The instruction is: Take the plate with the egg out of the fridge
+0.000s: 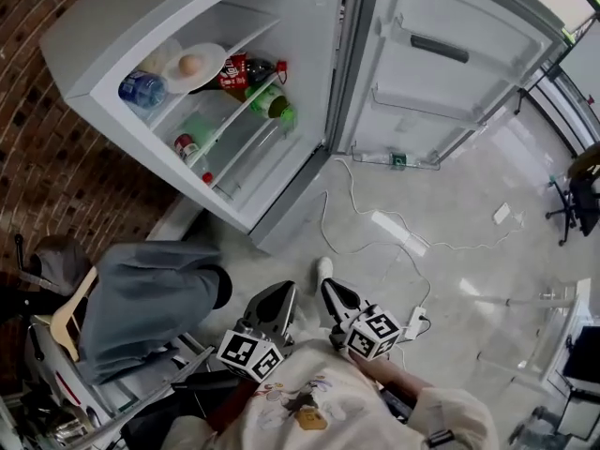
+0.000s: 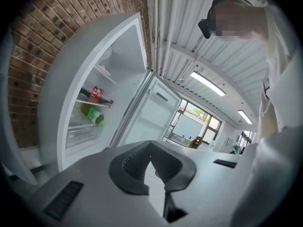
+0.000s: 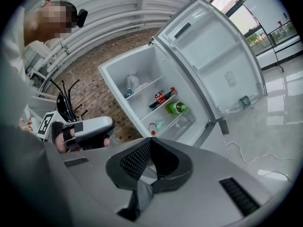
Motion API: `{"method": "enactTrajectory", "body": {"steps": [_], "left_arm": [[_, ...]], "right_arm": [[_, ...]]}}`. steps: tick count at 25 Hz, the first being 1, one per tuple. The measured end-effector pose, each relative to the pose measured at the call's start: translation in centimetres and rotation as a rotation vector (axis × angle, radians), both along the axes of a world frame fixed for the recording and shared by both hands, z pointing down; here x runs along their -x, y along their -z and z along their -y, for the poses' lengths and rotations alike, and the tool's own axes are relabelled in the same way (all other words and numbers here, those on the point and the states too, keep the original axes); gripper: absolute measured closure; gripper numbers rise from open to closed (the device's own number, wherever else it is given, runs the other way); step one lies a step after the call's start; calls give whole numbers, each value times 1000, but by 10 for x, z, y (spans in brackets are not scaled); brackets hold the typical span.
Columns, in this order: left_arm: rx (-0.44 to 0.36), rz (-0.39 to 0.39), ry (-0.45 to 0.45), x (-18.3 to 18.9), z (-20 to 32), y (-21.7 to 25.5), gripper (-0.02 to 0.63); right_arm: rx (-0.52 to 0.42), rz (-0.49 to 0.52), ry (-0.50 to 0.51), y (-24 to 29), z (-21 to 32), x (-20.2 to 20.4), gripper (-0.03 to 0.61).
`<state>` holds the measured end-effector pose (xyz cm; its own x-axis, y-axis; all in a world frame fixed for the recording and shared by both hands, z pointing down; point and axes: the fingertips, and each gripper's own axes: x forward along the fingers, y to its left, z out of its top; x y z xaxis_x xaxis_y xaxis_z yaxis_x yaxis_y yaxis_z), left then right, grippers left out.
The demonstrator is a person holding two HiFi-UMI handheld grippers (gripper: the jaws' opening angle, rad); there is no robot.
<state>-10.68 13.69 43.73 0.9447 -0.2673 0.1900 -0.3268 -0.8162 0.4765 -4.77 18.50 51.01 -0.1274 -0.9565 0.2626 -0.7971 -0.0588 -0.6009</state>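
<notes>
The left gripper (image 1: pixel 284 292) is held low in front of the person. Its dark ribbed fingers (image 2: pixel 130 162) are pressed together at the tips, with nothing between them. In the head view, up and to the left of those fingertips and well apart from them, the tall white fridge (image 1: pixel 112 26) stands open against a red brick wall (image 1: pixel 37 148).

The round white plate (image 1: pixel 208 56) carrying the brown egg (image 1: pixel 189 65) rests on the fridge's top shelf. A clear water bottle with a blue label (image 1: pixel 141 89) stands just beside it on the left. On a lower shelf, nearer the fingertips, lies a dark cola bottle with a red label (image 1: pixel 239 71), and below that a green bottle (image 1: pixel 272 103).

The right gripper (image 1: pixel 330 289) sits just beside the left one. Its black mesh-faced fingers (image 3: pixel 130 160) are likewise closed tip to tip and hold nothing. From these fingertips the plate lies far ahead and further to the left. Neither gripper is near it or touching it.

A thin white cable (image 1: pixel 375 223) trails over the pale floor between the right fingertips and the fridge. Beyond them to the right, the white fridge door (image 1: pixel 450 54) is swung wide open.
</notes>
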Motion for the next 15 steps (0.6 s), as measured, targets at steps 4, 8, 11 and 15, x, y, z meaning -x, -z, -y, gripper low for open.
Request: {"method": "enactTrajectory", "body": {"steps": [4, 8, 11, 15], "left_arm": [[-18, 5, -2, -36, 14, 4, 604], [-49, -2, 13, -70, 36, 12, 604], [-56, -7, 33, -93, 52, 12, 604], [-44, -11, 36, -124, 63, 11, 604]], "right_arm": [[-48, 9, 18, 12, 26, -35, 574], [-72, 16, 44, 18, 48, -67, 574], [-85, 19, 61, 20, 61, -89, 574], [-145, -6, 63, 32, 71, -121, 574]]}}
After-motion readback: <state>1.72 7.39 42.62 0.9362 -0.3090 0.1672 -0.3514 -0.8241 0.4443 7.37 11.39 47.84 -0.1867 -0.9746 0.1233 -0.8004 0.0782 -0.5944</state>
